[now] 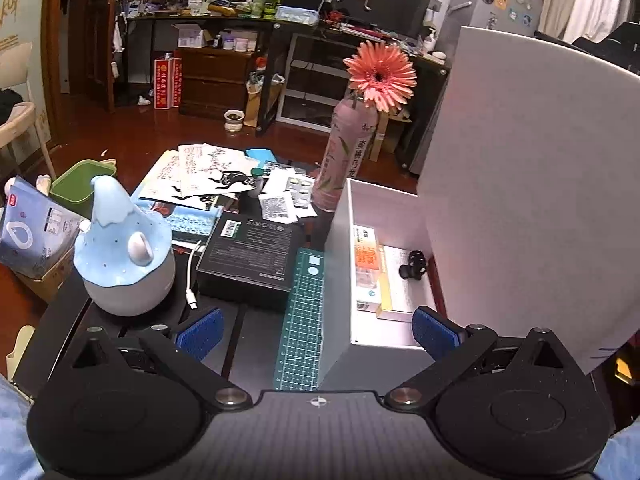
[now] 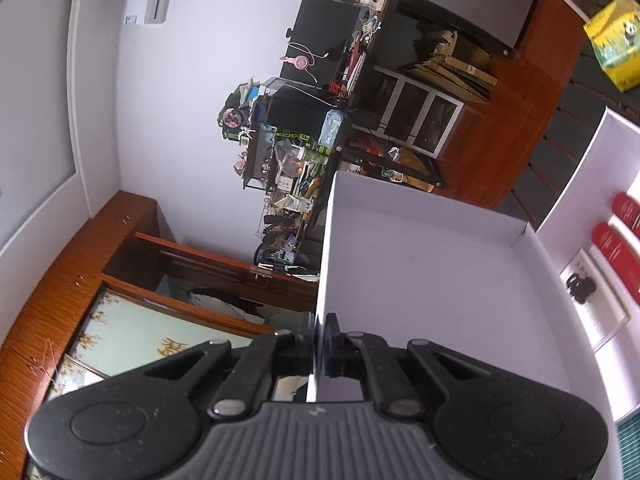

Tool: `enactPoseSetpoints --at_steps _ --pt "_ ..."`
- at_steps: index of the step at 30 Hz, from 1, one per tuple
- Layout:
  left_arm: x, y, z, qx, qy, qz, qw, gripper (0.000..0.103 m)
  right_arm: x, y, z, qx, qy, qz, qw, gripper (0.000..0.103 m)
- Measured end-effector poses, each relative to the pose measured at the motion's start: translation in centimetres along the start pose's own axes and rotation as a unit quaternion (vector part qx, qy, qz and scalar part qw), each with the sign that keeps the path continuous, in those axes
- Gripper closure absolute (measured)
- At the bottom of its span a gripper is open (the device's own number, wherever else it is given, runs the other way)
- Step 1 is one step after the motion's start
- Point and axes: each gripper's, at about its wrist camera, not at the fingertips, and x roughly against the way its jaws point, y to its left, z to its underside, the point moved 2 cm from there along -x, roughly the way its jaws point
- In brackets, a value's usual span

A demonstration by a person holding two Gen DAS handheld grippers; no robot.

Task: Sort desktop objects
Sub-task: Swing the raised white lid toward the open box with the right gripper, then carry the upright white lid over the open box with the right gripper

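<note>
A white cardboard box (image 1: 340, 280) stands on the dark desk with its lid (image 1: 520, 200) raised on the right. Inside lie an orange-and-white medicine carton (image 1: 366, 264), a flat white carton (image 1: 400, 284) and a black hair clip (image 1: 414, 266). My left gripper (image 1: 318, 332) is open, its blue pads (image 1: 200, 332) on either side of the box's near corner and touching nothing. In the right wrist view my right gripper (image 2: 320, 334) is shut on the thin edge of the white lid (image 2: 420, 280). The box (image 2: 592, 160), the clip (image 2: 581, 287) and red items (image 2: 616, 252) are to its right.
A green cutting mat (image 1: 304, 312) lies against the box's left wall. Left of it are a black box (image 1: 248, 256), a white cable (image 1: 192, 276) and a blue ceramic figure (image 1: 120, 248). Behind stand a pink bottle with a gerbera (image 1: 340, 160), papers (image 1: 200, 176) and blister packs (image 1: 300, 190).
</note>
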Motion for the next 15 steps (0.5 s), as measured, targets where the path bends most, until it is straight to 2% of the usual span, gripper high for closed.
enactPoseSetpoints --at_steps 7,11,15 --pt "1.2 -1.0 0.2 -0.038 -0.006 0.052 0.9979 0.001 0.4 1.5 -1.1 0.057 0.010 0.034 0.998 0.095" --pt "2.6 -1.8 0.5 -0.089 -0.010 0.096 0.9914 0.001 0.5 2.2 -1.2 0.073 0.020 0.047 0.996 0.094" --pt "3.5 -2.8 1.0 -0.115 -0.022 0.129 0.9847 0.001 0.5 2.8 -1.5 0.083 0.026 0.058 0.995 0.094"
